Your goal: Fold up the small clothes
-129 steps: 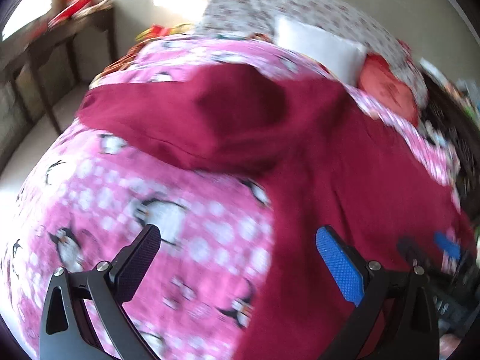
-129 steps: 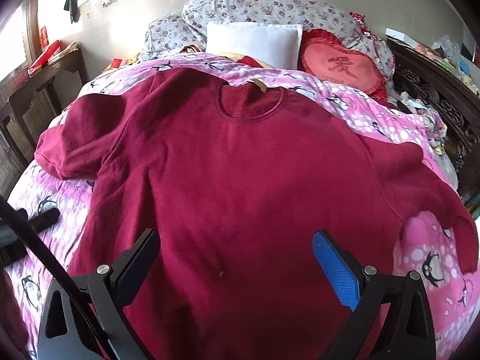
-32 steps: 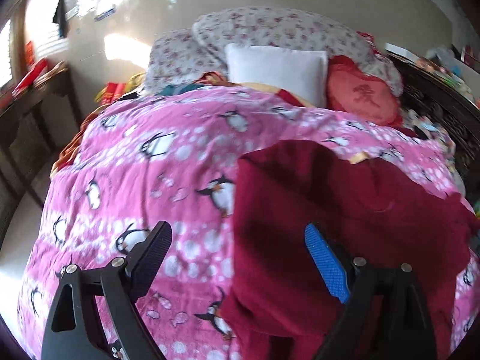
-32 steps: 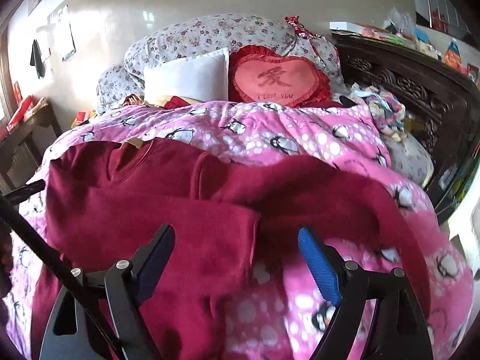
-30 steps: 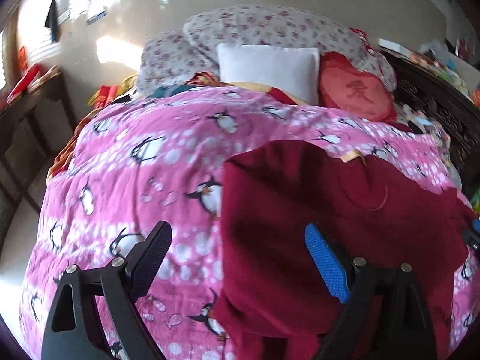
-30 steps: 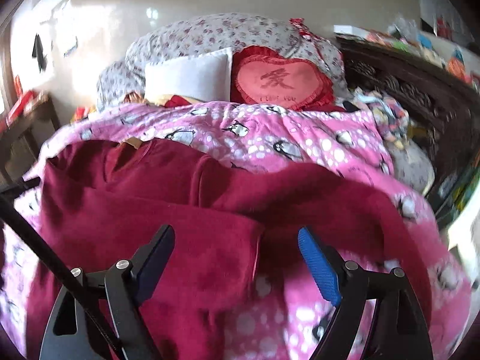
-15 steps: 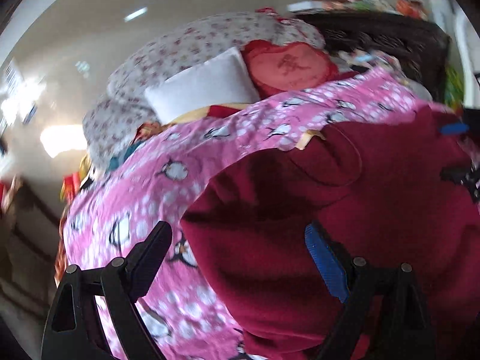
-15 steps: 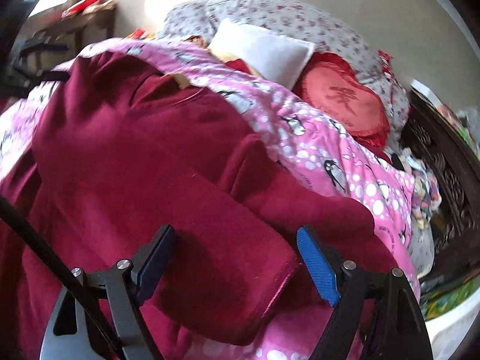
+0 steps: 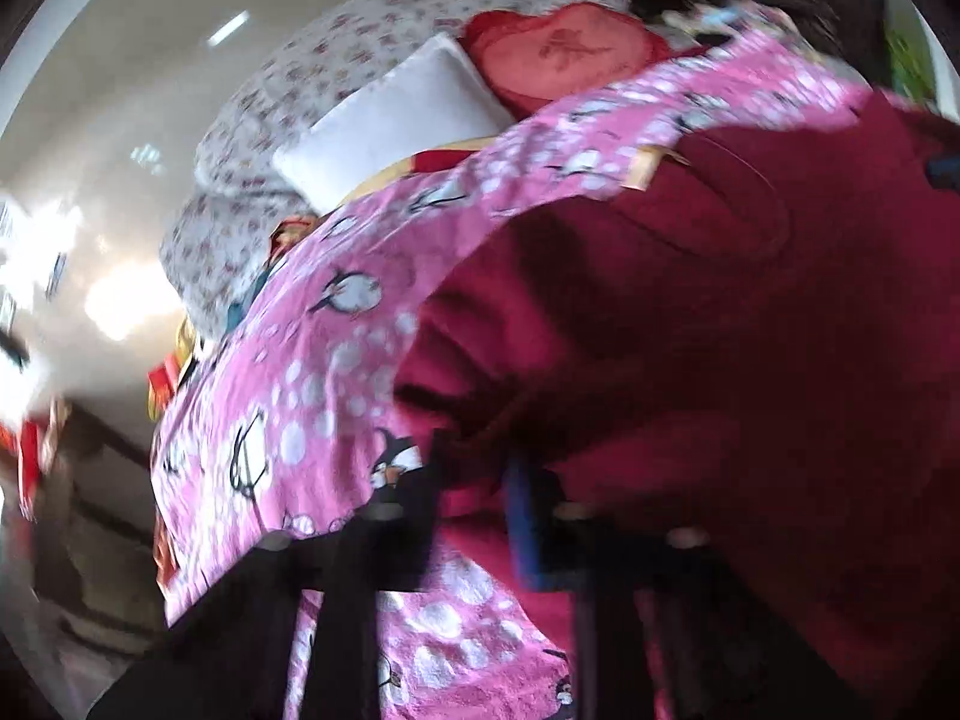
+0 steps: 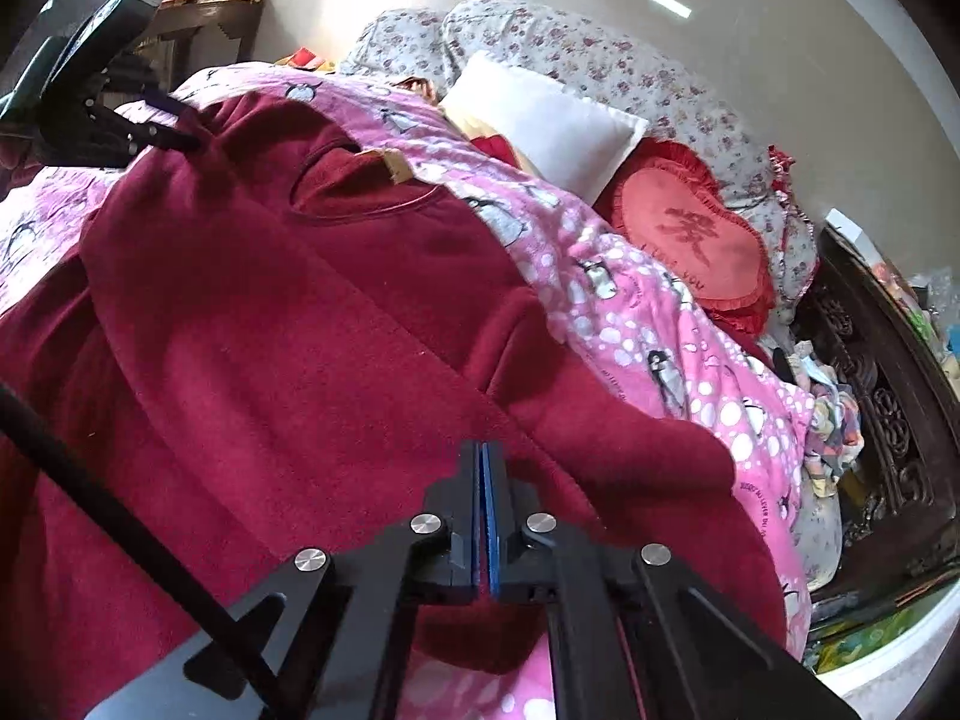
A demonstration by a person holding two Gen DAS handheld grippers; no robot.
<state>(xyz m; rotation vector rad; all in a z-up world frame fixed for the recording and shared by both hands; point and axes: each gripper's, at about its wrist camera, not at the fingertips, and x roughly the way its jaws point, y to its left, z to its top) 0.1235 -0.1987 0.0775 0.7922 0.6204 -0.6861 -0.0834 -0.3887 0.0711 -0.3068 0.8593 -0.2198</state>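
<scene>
A dark red fleece sweatshirt (image 10: 336, 324) lies spread on a pink quilt printed with penguins and white dots (image 10: 654, 348), its sides already folded in over the body. In the right wrist view its round neckline sits at about eleven o'clock from the right gripper (image 10: 485, 462), with a tan label at the collar (image 10: 393, 167) just beyond it.

The right gripper's jaws have just been closing and now stand pressed together, the blue pad flat against the black one. Their tips meet at the edge of the folded-in sleeve, with red fabric running out from them toward twelve o'clock. How much cloth lies between the pads cannot be told, since only a thin line shows there.

In the left wrist view, which is blurred, the left gripper (image 9: 474, 480) has also just been closing. Its black finger and blue pad (image 9: 519, 531) stand close together with a bunched ridge of the sweatshirt (image 9: 690, 330) caught between them; the rest of the garment spreads from twelve to three o'clock. From the right wrist view, the left gripper (image 10: 174, 138) shows at ten o'clock, its tips at the sweatshirt's far shoulder.

Beyond the quilt lie a white rectangular pillow (image 10: 540, 120), a red heart-shaped cushion with a frilled edge (image 10: 690, 234) and a floral grey bolster (image 10: 600, 54).
</scene>
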